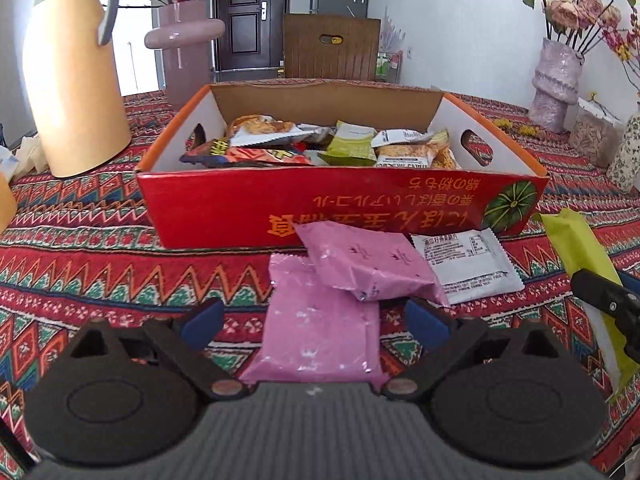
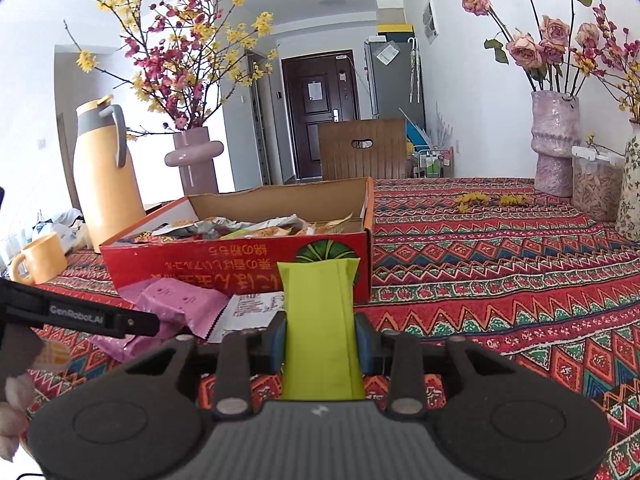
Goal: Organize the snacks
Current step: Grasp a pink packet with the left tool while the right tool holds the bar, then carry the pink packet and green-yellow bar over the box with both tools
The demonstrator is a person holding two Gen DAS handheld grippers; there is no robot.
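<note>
A red cardboard box (image 1: pixel 224 208) (image 2: pixel 176 264) holding several snack packets stands on the patterned tablecloth. In front of it lie two pink packets, one (image 1: pixel 320 328) flat on the cloth and another (image 1: pixel 364 260) resting across its far end, with a white packet (image 1: pixel 468 264) (image 2: pixel 248 312) to their right. My left gripper (image 1: pixel 316 320) is open, and the near pink packet lies between its blue pads, which stand clear of it. My right gripper (image 2: pixel 320 340) is shut on a lime-green packet (image 2: pixel 320 320) (image 1: pixel 580 248), held upright just in front of the box's right corner.
A tall yellow jug (image 1: pixel 68 80) (image 2: pixel 108 176) and a pink vase (image 1: pixel 184 40) stand left of the box, a yellow mug (image 2: pixel 40 258) nearer. A lilac vase (image 2: pixel 554 144), a clear lidded container (image 2: pixel 596 184) and a floral vase (image 2: pixel 632 192) stand at the right. A chair (image 2: pixel 364 148) is behind the table.
</note>
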